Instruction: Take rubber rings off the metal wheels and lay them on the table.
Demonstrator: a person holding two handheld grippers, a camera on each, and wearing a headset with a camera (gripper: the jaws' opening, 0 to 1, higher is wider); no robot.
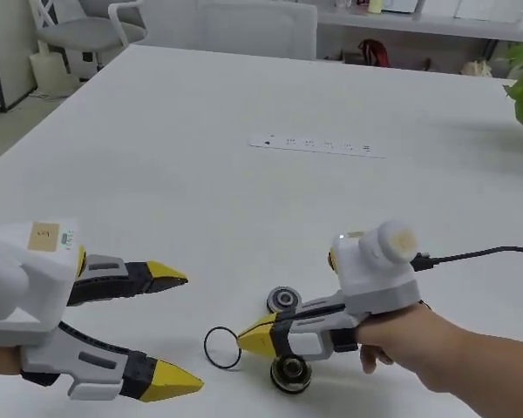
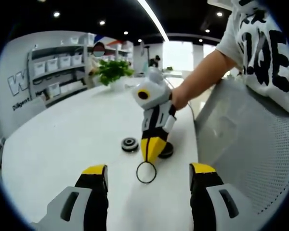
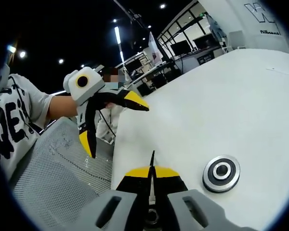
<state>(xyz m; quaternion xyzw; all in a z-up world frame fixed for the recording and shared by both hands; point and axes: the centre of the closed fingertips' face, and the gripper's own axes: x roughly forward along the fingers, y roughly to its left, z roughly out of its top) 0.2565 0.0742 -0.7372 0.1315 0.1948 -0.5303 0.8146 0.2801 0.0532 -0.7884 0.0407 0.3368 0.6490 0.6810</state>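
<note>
The right tongs are pinching shut on the rubber ring, which is sticking out flat to their left, low over bare bench beside the metal wheels, while the left tongs are gaping empty farther left.

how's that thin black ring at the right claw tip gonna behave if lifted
Probably floppy: the rubber ring is a very thin loop, so it may sag from the shut right claw. Likely almost weightless, being so slim. Such a thin band could slip free.
</note>
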